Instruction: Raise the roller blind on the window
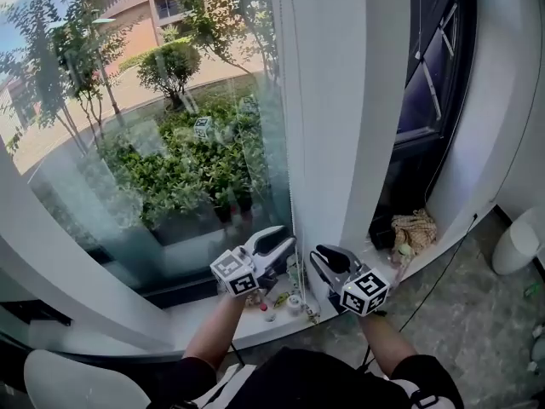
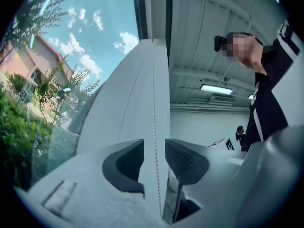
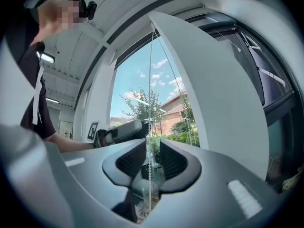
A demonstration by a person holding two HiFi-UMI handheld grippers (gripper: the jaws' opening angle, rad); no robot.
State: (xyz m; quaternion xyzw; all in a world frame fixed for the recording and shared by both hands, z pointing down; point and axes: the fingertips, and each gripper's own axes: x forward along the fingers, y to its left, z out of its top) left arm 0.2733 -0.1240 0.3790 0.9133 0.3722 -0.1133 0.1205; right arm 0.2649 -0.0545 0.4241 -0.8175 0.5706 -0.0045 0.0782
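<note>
Left tongs [image 2: 154, 158] and right tongs [image 3: 152, 160] both stand apart, unclamped, each straddling the bead chain [image 3: 151, 80] just beside the window post [image 1: 341, 100]. It looks light, limp and slippery, so pinch squarely across its beads.

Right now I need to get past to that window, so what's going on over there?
A person holding two claws stands at the window, working the blind's bead chain beside the white pillar. The chain runs between the jaws of both the left claw and the right claw. Both pairs of jaws stand apart, so neither is gripping it at this moment. The glass in view is uncovered, and the blind itself is not in sight.
</note>
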